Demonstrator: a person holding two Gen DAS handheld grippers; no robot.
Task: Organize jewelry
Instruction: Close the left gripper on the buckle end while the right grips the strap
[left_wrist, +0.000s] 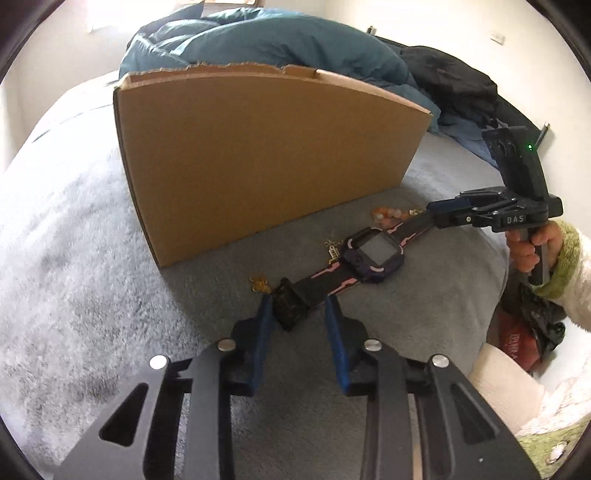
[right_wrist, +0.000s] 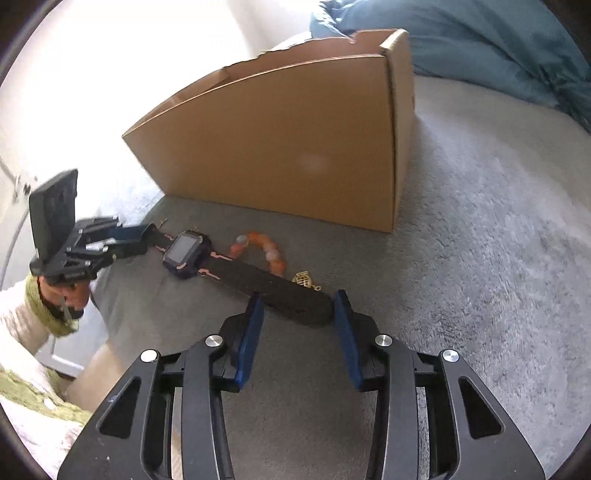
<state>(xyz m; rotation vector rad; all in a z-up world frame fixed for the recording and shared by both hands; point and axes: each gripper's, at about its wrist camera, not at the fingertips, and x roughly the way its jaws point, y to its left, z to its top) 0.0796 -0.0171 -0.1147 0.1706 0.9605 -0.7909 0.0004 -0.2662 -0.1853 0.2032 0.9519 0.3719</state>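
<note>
A dark blue and pink smartwatch (left_wrist: 373, 258) lies stretched out on the grey blanket in front of a cardboard box (left_wrist: 266, 158). My left gripper (left_wrist: 300, 302) is open with the watch's near strap end between its blue fingers. My right gripper (right_wrist: 298, 297) is open around the other strap end; the left wrist view shows it (left_wrist: 430, 214) at the far strap end. The watch (right_wrist: 188, 254) also shows in the right wrist view. An orange bead bracelet (right_wrist: 266, 251) and a gold pendant (right_wrist: 304, 278) lie beside the strap. A small gold piece (left_wrist: 260, 283) lies near my left fingers.
The open-topped box (right_wrist: 295, 147) stands upright right behind the jewelry. A teal duvet (left_wrist: 266, 40) and dark clothing (left_wrist: 450, 81) are heaped behind it. The bed edge (right_wrist: 96, 295) drops off on the person's side, where a red bag (left_wrist: 517, 336) sits below.
</note>
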